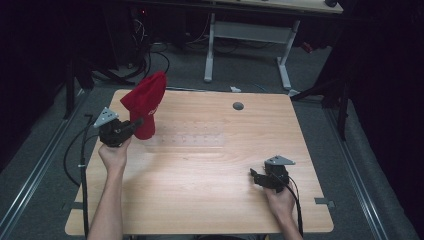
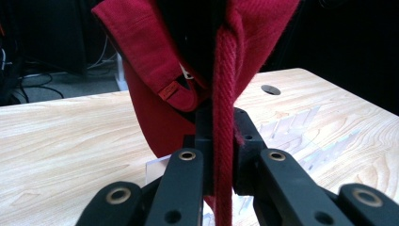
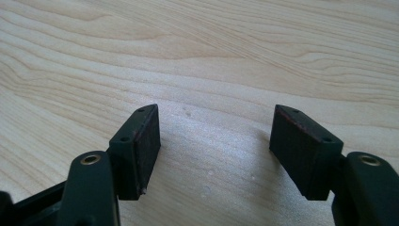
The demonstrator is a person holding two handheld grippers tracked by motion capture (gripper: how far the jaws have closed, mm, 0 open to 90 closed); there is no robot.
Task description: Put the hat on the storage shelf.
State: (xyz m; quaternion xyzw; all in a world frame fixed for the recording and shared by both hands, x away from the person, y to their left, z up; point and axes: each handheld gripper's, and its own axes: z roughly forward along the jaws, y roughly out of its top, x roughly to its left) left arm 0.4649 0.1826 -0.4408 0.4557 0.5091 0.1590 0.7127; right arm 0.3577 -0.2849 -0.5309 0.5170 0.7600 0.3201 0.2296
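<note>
High view: the red cap [image 1: 146, 102] hangs at upper left, held clear above the tabletop [image 1: 210, 200] by the left gripper [image 1: 131, 125] — fingers [image 2: 207, 155] closed on its edge, long axis vertical. Right gripper [image 1: 256, 176] rests at lower right, well apart, fingers [image 3: 141, 146] spread and empty — the farther hand.

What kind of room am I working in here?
Probably a lab or recording workspace, not a home: a bare wooden table on grey carpet, dark curtains around it, cables and a white-legged desk behind. The left gripper holds a red cap.
</note>
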